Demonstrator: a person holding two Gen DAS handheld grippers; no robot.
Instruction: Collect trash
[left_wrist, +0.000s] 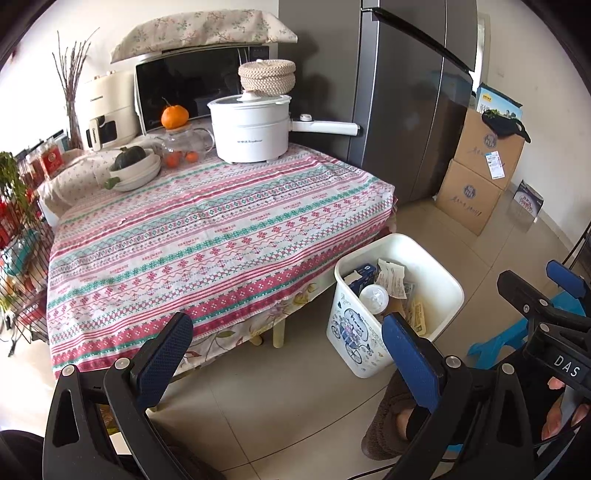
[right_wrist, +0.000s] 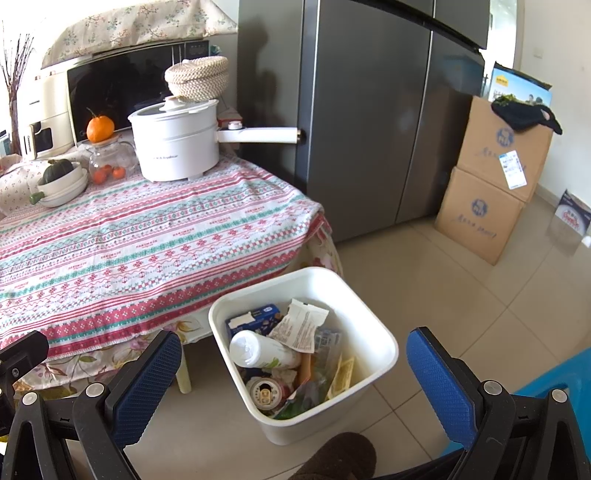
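A tall grey refrigerator (right_wrist: 369, 110) and two stacked cardboard boxes (right_wrist: 491, 177) stand behind a counter (left_wrist: 207, 236) draped in a pink-and-green striped cloth, its near half bare. At the counter's far end sit a microwave (left_wrist: 192, 92), a white electric pot (left_wrist: 251, 125) whose long handle juts toward the refrigerator, a glass jug topped by an orange (left_wrist: 174, 116), and a bowl holding a dark squash (left_wrist: 129, 157).

On the tiled floor just beside the counter's corner stands the white trash bin (right_wrist: 373, 325), loaded with the collected trash: a plastic bottle (right_wrist: 258, 352), a crumpled receipt (right_wrist: 299, 325), a blue carton (right_wrist: 255, 315), a can (right_wrist: 264, 393) and wrappers.

The left gripper (left_wrist: 288, 354) and right gripper (right_wrist: 295, 369) both hang with jaws spread wide and nothing between them, the right one aimed over the bin's mouth, the left nearer the counter edge.

No loose trash shows on the counter or floor, so the job looks close to done; a careful last step would be a sweep of the cloth and tiles before anything is grasped. Open tile lies to the bin's right and front. The tight spots are the cloth's hanging hem, the table leg (right_wrist: 183, 376) near the bin, the operator's slippered foot (right_wrist: 332, 458) at the bin's near rim, and a blue plastic stool (left_wrist: 517, 332) at right.
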